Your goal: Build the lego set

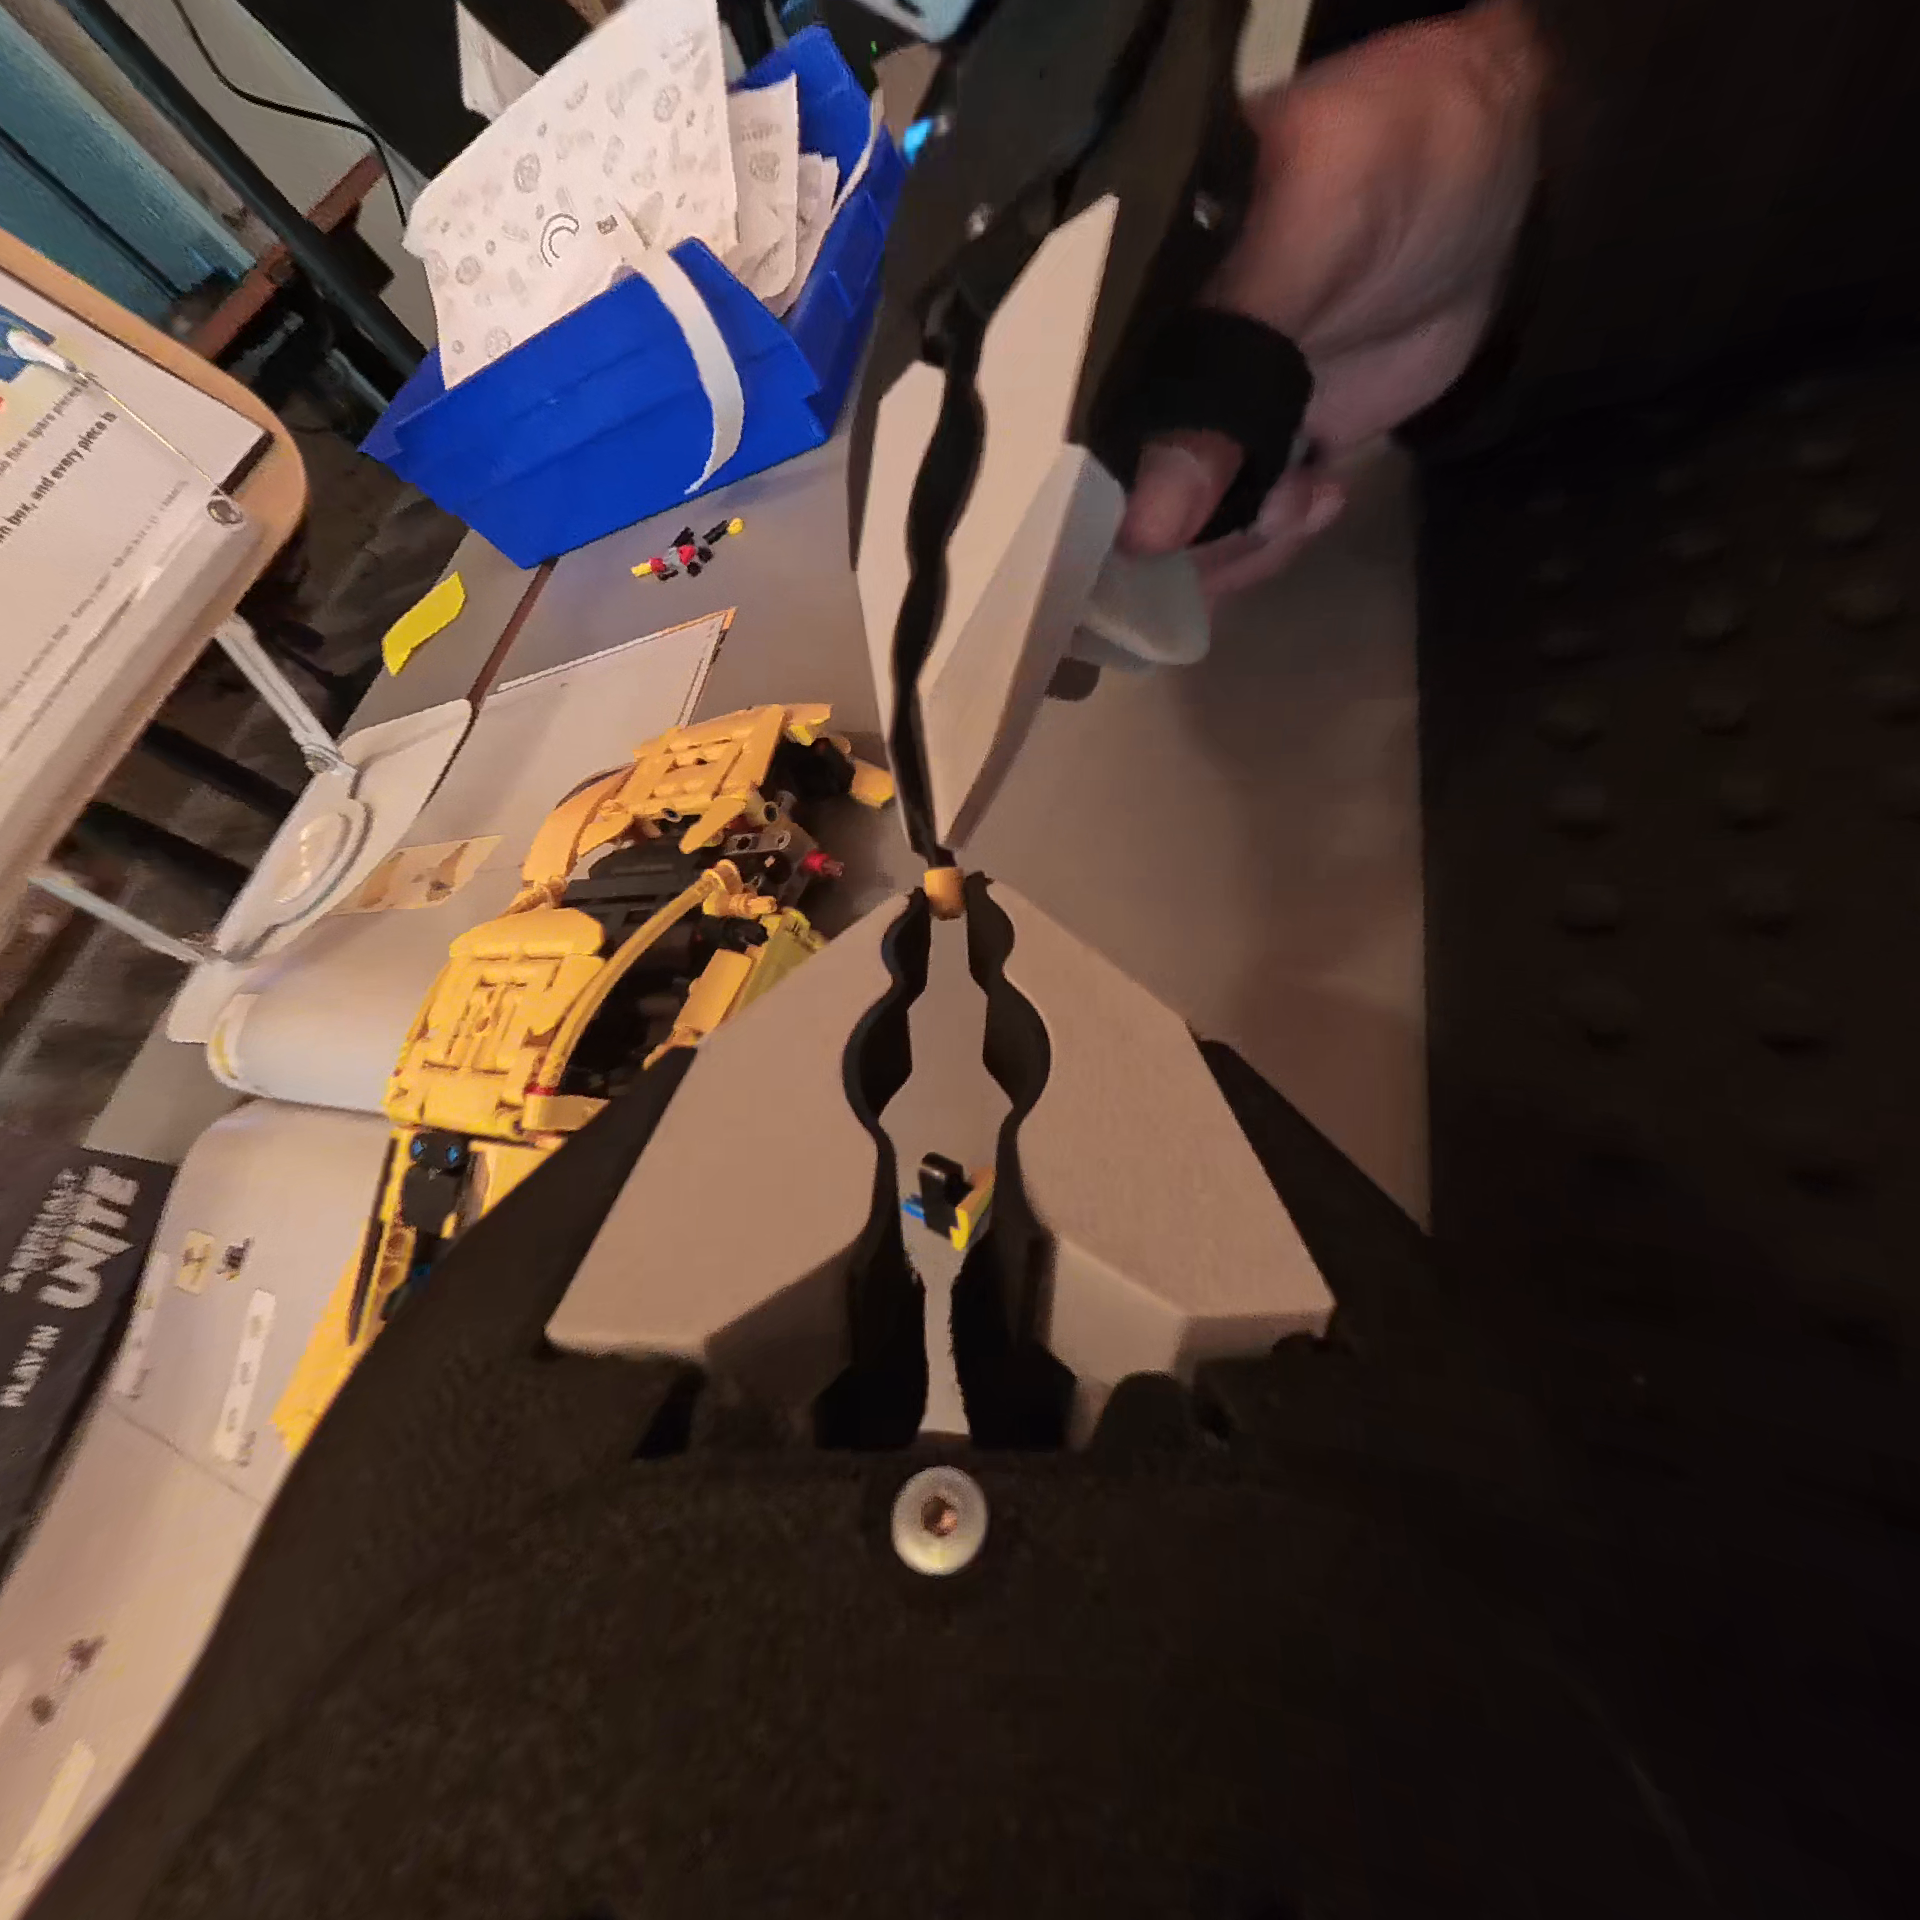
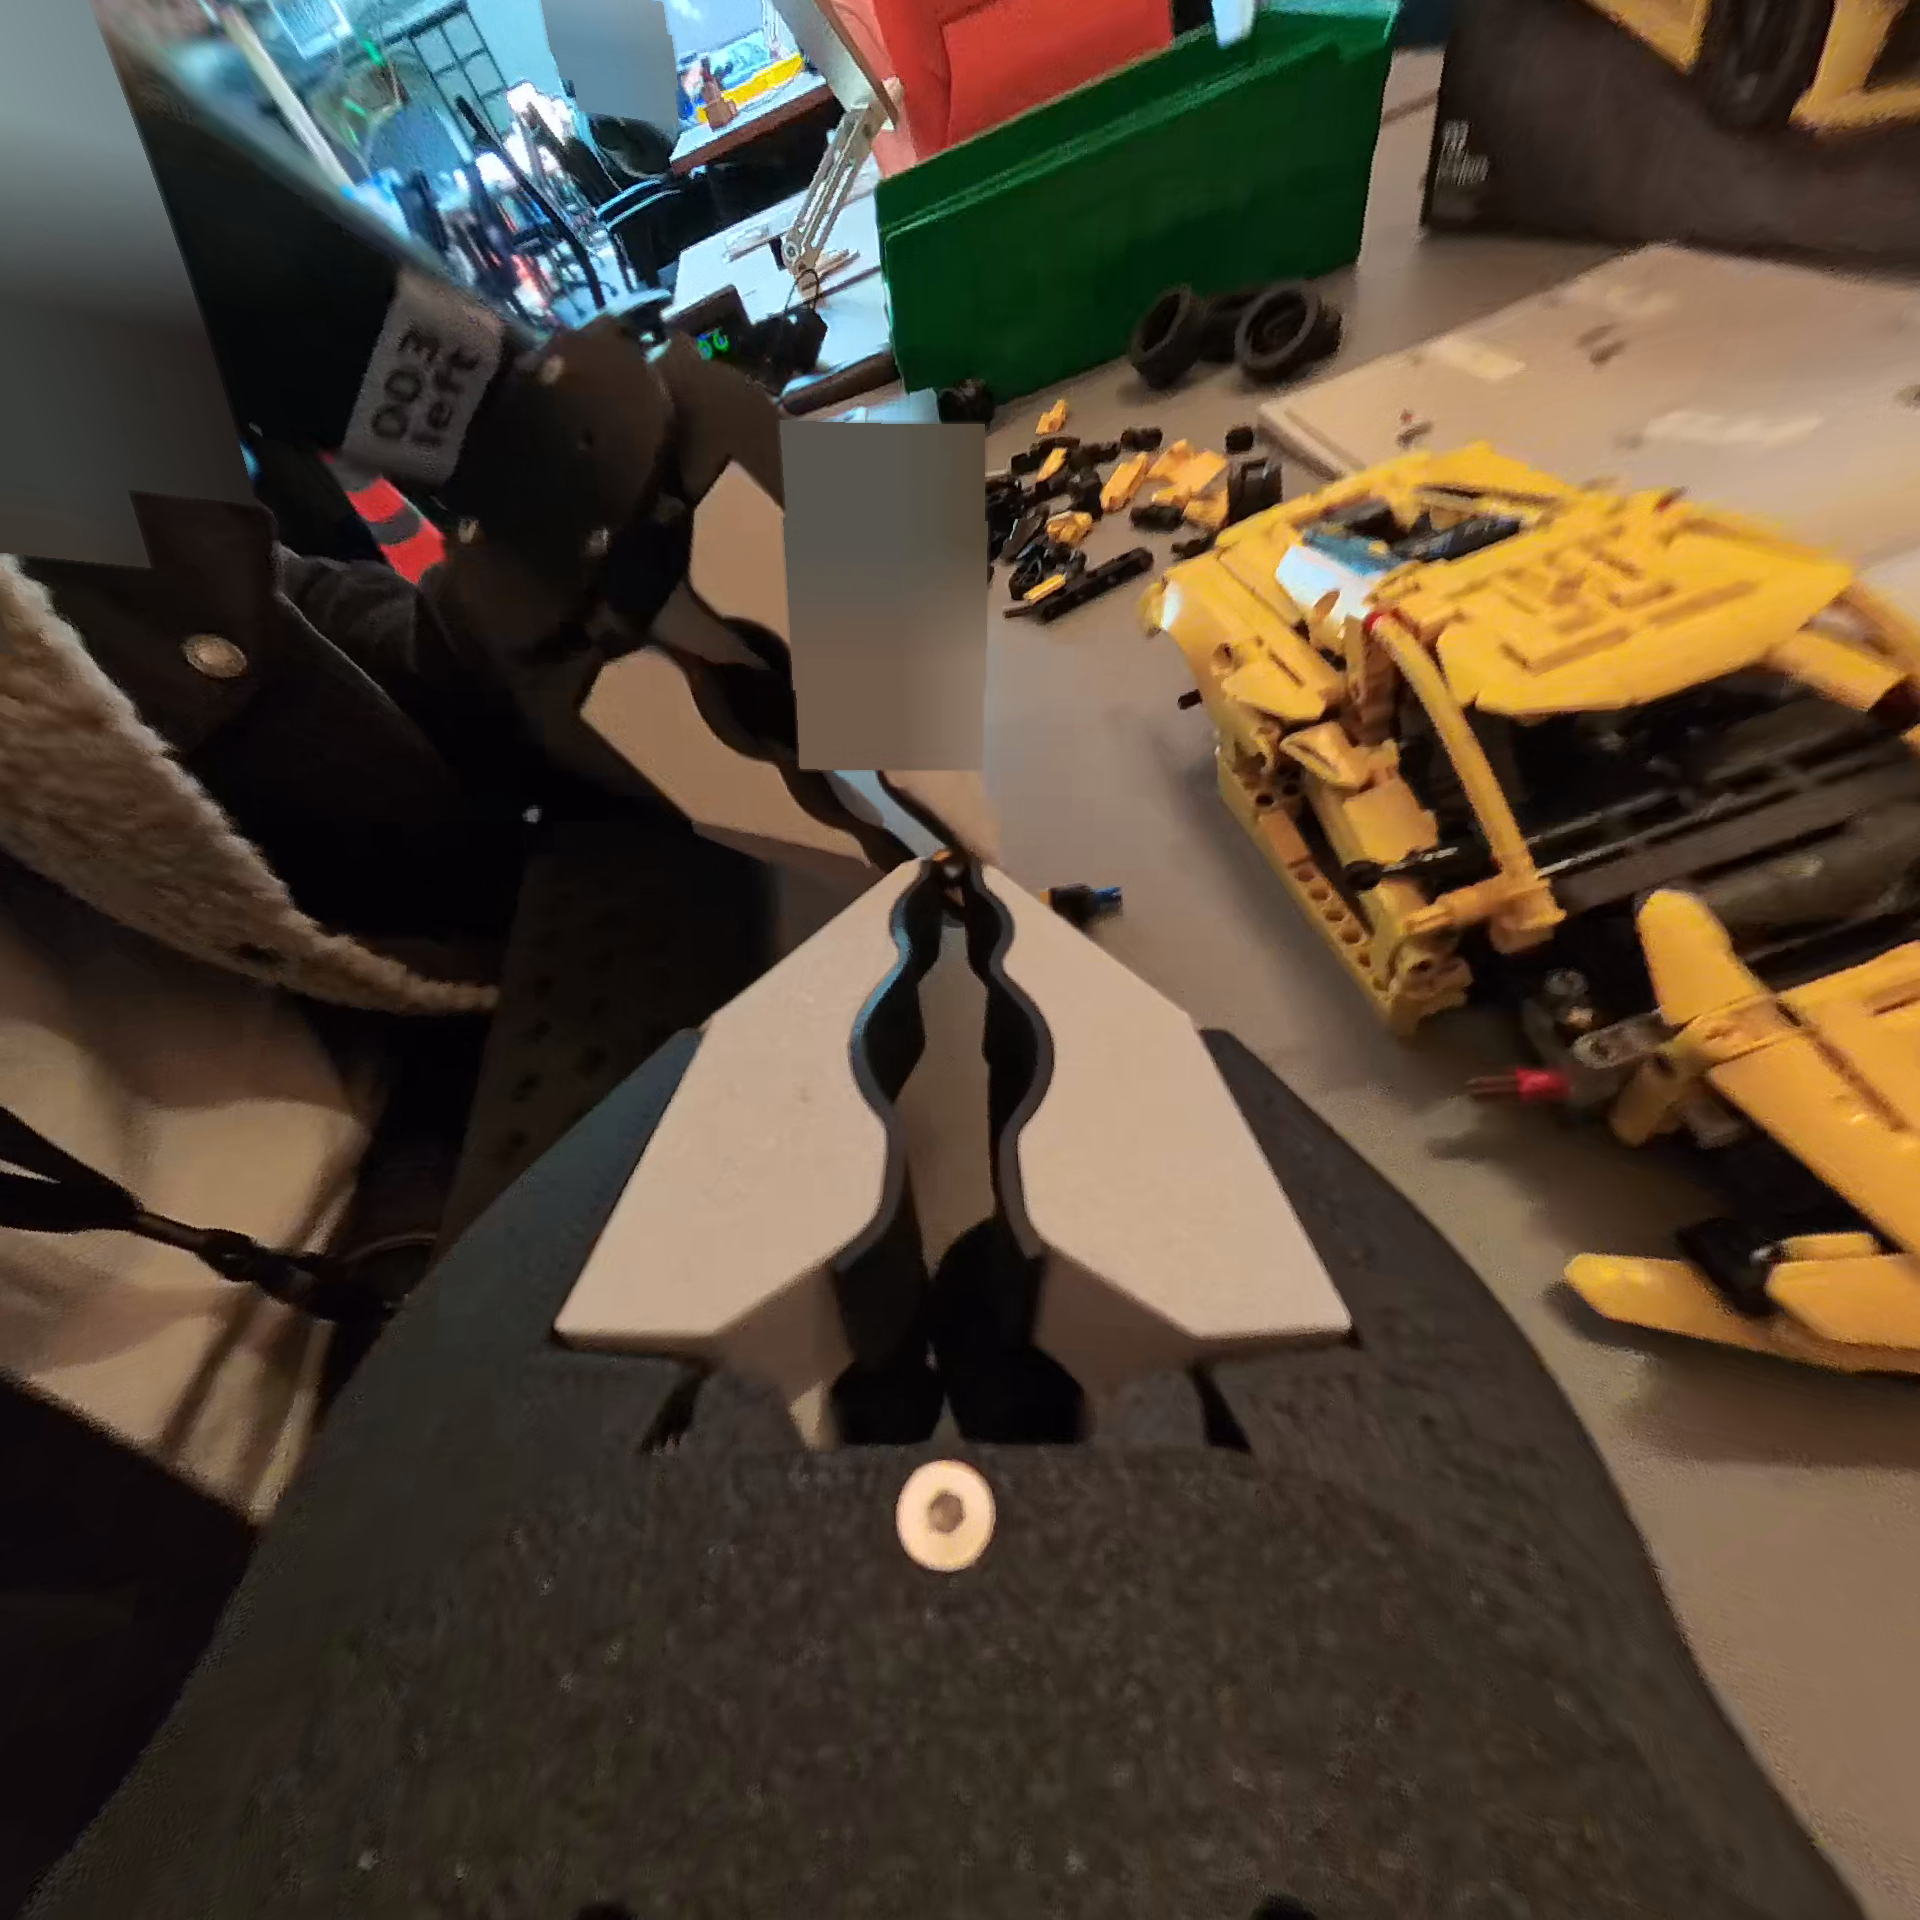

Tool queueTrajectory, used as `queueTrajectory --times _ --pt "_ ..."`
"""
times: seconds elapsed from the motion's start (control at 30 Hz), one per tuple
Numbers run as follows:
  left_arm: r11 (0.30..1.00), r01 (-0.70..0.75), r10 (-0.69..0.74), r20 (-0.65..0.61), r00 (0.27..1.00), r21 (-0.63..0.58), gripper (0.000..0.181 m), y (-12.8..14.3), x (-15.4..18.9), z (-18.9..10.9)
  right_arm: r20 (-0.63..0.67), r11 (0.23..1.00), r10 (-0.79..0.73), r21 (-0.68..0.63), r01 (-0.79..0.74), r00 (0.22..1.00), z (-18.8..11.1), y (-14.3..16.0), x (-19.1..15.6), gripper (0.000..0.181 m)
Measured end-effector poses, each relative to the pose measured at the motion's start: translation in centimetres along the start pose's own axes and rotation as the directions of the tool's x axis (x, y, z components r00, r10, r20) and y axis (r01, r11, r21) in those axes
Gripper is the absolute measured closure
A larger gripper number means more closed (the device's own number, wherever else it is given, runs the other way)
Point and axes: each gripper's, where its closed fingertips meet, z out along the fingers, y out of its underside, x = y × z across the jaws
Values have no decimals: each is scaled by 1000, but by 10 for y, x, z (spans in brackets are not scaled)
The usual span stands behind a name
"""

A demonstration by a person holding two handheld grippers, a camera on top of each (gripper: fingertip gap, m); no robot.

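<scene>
**While two grippers meet over one small piece, the car waits half built**

Although the yellow car [image 1: 582, 997] already has its body panels and roof on, the left wrist view shows open black framework in its middle and a red pin sticking out, so I judge the build well along but not finished. The left gripper [image 1: 943, 902] has its tips nearly together around a small tan piece [image 1: 943, 889], held above the table [image 1: 1195, 883]. The right gripper [image 1: 930, 831] comes down from above, tips closed to a point right at that same piece; which of them truly bears it I cannot tell. A hand [image 1: 1351, 270] works the right gripper's trigger. A black-and-yellow piece [image 1: 951, 1195] lies on the table beneath. Beyond are a blue bin [image 1: 582, 416] stuffed with paper, a few loose pins [image 1: 686, 551] and a booklet [image 1: 613, 675].

Seen from the right wrist view, the right gripper [image 2: 948, 871] is pinched on the same piece [image 2: 943, 858], tip to tip with the left gripper [image 2: 914, 836]. The car [image 2: 1538, 790] lies well apart to the right, without wheels; tyres [image 2: 1236, 332] sit by a green bin [image 2: 1122, 208], and a heap of loose parts [image 2: 1112, 509] remains. A blue-tipped pin [image 2: 1086, 900] lies near the tips. Nothing blocks the way to the car, though the grippers crowd each other.
</scene>
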Motion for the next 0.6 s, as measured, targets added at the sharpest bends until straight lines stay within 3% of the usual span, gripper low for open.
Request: queueTrajectory --times 0.1,0.23,0.43,0.6 --pt "1000 -19 18 -9 1000 -22 176 3 4 3 62 989 150 -3 -150 987 3 3 0 178" --pt "1000 19 -20 -26 999 -18 175 5 3 4 -24 999 -20 -42 19 1000 2 4 3 178" --pt "951 293 -274 -168 947 99 175 -10 -2 -4 -59 978 -203 42 206 977 -4 -10 -4 178" --pt "934 331 -302 -195 933 133 175 -16 -2 -6 -109 945 -312 62 320 944 -6 -17 -8 178"
